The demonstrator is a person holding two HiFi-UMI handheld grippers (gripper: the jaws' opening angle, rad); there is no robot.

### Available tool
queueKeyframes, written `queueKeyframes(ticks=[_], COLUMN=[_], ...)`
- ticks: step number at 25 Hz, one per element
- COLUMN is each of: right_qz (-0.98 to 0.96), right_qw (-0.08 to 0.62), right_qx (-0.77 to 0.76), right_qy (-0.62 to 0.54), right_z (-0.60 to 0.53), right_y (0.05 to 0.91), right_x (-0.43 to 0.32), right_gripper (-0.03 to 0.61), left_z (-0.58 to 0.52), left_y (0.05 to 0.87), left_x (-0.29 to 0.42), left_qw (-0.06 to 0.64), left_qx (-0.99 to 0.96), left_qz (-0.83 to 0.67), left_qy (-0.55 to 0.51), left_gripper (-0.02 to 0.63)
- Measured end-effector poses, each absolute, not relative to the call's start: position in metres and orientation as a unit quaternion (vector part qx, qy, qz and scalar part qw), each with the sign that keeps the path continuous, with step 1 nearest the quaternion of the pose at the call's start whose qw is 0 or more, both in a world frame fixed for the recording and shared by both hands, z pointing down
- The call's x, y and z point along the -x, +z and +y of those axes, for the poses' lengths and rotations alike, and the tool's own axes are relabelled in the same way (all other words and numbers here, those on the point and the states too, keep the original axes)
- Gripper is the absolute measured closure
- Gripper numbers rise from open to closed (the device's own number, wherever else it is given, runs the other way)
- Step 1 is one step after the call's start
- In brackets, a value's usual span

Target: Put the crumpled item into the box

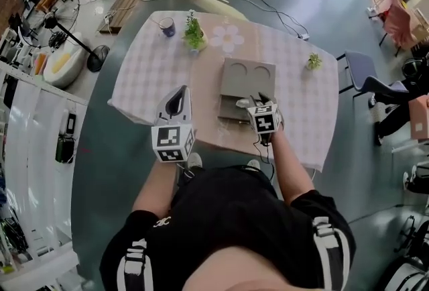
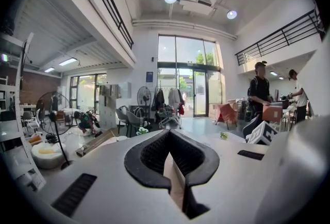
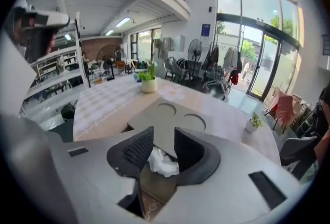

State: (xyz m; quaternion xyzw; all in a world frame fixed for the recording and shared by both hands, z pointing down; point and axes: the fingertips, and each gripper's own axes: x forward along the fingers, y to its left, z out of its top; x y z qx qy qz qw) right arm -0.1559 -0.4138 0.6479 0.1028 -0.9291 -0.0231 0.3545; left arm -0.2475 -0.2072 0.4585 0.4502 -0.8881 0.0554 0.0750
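White crumpled item (image 3: 164, 162) lay in the box (image 3: 157, 187), so right gripper (image 3: 162, 135) jaws hung released above; left gripper (image 2: 169, 134) clenched empty.

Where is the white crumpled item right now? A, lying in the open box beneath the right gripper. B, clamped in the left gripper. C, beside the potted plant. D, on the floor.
A: the crumpled item lies inside the box, beneath the right gripper, whose jaws stand apart.

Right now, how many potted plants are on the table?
2. The taller potted plant stands by the flower-shaped mat at the far edge of the table; the smaller potted plant sits near its far right corner. None seems hidden.
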Motion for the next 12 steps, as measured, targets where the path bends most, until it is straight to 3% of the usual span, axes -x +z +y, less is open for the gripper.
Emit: queueKeyframes(ticks=[5,12], right_qz=[-0.963,-0.980], right_qw=[0.218,0.058], right_qx=[-0.160,-0.189], right_qy=[0.017,0.018], right_z=[-0.434,-0.436], right_y=[0.556,0.449], right_x=[0.149,0.123], right_gripper=[0.577,0.577], left_z=[-0.226,-0.248], left_y=[0.455,0.456], left_x=[0.241,0.230], left_qw=[0.069,0.060], left_qx=[-0.471,-0.503], left_qz=[-0.878,-0.861], left_qy=[0.052,0.047], left_gripper=[0.611,0.611])
